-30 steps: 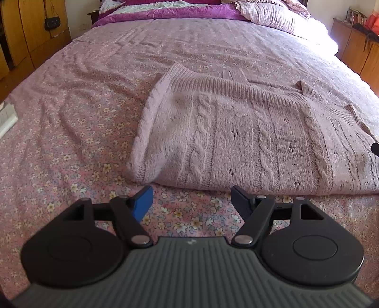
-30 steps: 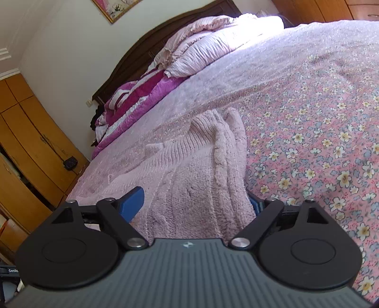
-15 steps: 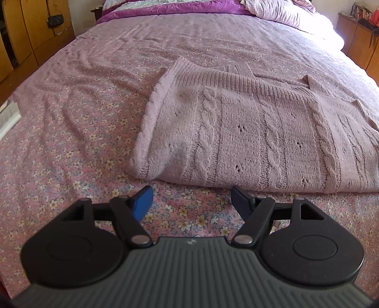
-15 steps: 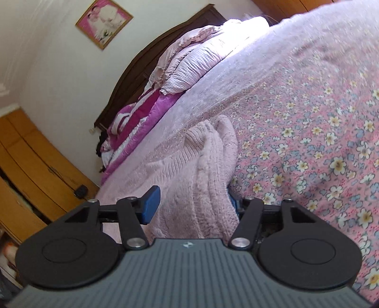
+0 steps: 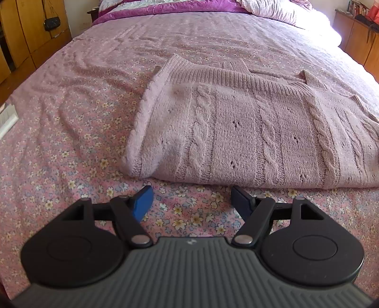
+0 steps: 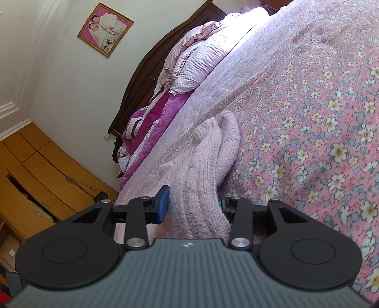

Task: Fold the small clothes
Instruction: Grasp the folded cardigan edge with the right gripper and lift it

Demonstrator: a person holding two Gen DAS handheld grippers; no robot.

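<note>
From my left wrist view, the left gripper hangs over the floral bedspread with its blue fingers spread wide and nothing between them. The pink cable-knit sweater lies flat on the bed straight ahead at twelve o'clock, already doubled over, its near folded edge just beyond my fingertips but not touching them. Its rolled side edge sits at about eleven o'clock, and the ribbed hem runs across the far side. At the head of the bed, high at twelve, I see a magenta quilt, with a wooden wardrobe off at ten o'clock.

From my right wrist view, tilted hard over, the right gripper has its fingers partly drawn in around a thick bunch of the sweater. The left blue pad presses against the knit; the right finger is mostly hidden behind the fabric, touching it on that side. The gathered sweater runs away from me toward twelve o'clock. A checked pillow lies at twelve, and a framed picture hangs on the wall at eleven.
</note>
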